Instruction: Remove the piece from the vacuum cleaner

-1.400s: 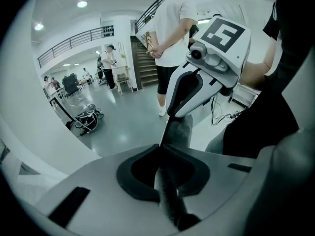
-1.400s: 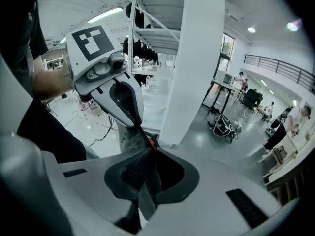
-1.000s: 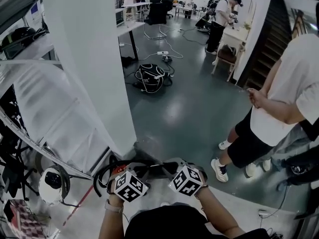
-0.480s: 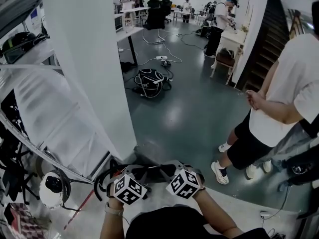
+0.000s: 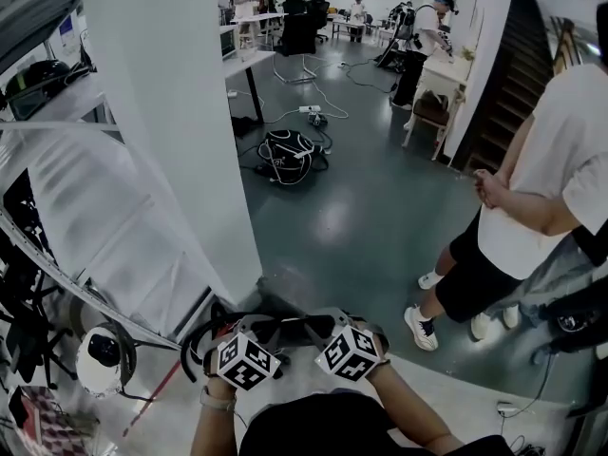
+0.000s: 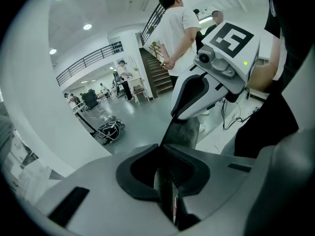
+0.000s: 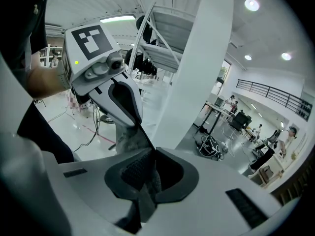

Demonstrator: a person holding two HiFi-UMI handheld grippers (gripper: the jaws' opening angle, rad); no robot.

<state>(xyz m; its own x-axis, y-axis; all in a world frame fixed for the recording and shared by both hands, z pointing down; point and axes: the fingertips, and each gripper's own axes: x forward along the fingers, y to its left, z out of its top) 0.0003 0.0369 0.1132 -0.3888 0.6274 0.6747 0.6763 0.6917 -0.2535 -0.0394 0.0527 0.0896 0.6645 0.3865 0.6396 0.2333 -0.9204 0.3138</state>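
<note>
Close ahead-left white pillar [image 5: 171,112], at right standing person [image 5: 532,188], open floor [image 5: 361,217] between

The grey piece [image 5: 296,328] shows at the bottom centre of the head view as a dark, thin strip spanning between the left gripper [image 6: 167,181] and the right gripper [image 7: 146,183]. In both gripper views its surface is mottled grey and looks soft. One end is pinched in each pair of jaws. From there it runs up from the lower middle of each frame toward the centre.
</note>
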